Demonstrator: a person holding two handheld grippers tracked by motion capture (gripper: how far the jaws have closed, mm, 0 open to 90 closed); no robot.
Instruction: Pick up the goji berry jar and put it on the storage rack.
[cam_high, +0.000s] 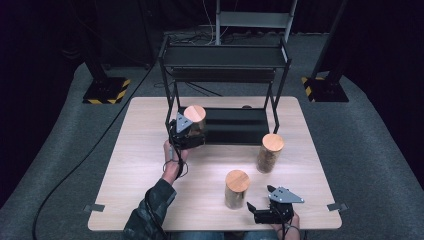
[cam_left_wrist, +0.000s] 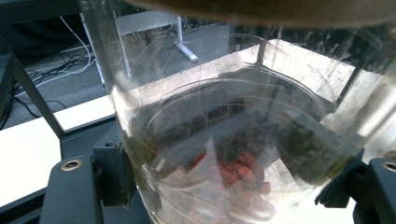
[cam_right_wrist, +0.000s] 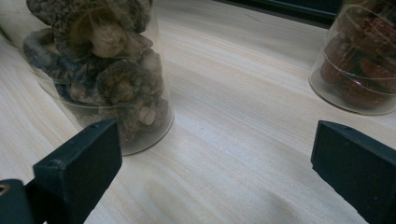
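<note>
Left gripper (cam_high: 186, 134) clamps a cork-lidded jar (cam_high: 195, 120) tilted at the rack's lower shelf (cam_high: 235, 125) front-left corner; right gripper (cam_high: 267, 210) idles wide by the table's near edge; next, in my judgement, level and seat the jar.

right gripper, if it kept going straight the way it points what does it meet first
Probably nothing soon: the right gripper aims between the mushroom jar and the red-filled jar, over bare table. The black rack lies beyond, though depth is unclear.

Three jars with wooden lids: one (cam_high: 194, 121) at the edge of the rack's lowest shelf, one (cam_high: 270, 152) standing on the tabletop (cam_high: 140, 150) to the right, one (cam_high: 236, 188) nearer the front. One black rack (cam_high: 225, 60) with three shelves. Two hand-held grippers, the left hand-held gripper (cam_high: 186, 136) and the right hand-held gripper (cam_high: 256, 210). One tabletop.
</note>
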